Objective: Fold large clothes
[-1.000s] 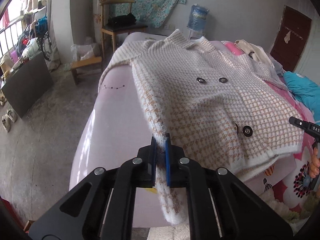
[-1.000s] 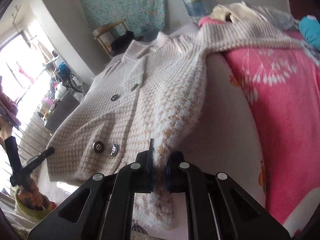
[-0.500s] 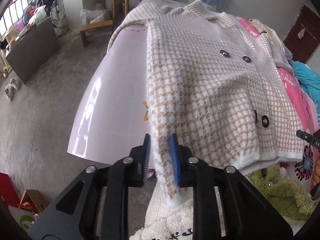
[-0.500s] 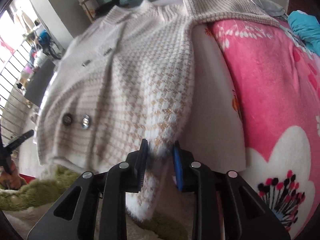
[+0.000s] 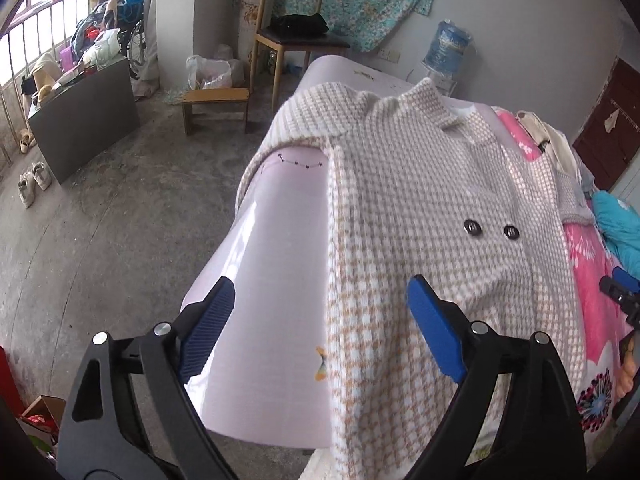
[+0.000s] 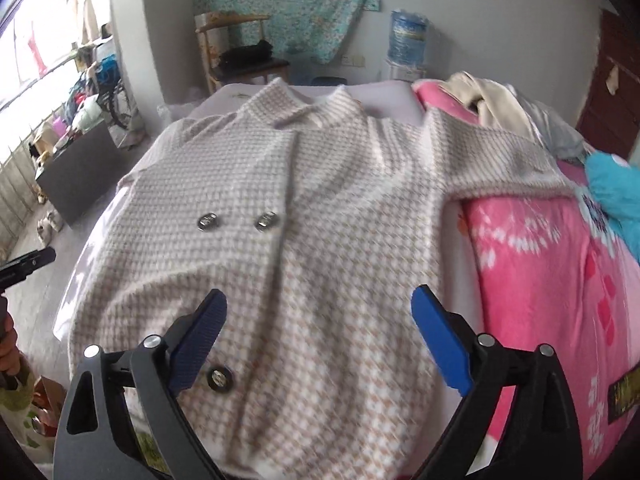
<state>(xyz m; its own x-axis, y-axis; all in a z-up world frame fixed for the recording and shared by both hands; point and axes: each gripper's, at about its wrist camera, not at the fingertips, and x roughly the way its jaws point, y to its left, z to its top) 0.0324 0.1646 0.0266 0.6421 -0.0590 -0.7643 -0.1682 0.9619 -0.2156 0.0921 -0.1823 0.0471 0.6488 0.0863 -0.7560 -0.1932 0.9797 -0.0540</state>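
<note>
The checked knit coat (image 6: pixel 320 208) lay spread front-up across the pale lilac bed (image 5: pixel 280 264), its collar at the far end, one sleeve reaching out over the pink flowered blanket (image 6: pixel 540 264) and its near hem draping off the bed's near edge. The left gripper (image 5: pixel 320 320) hung over the coat's left edge, its jaws just opened wide and gripping nothing. The right gripper (image 6: pixel 318 336) hovered above the coat's lower front beside a dark button (image 6: pixel 218 378), its jaws likewise just opened and empty.

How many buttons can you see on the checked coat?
3. On the checked coat, two buttons sit side by side mid-chest, one lower near the hem. More may be hidden.
</note>
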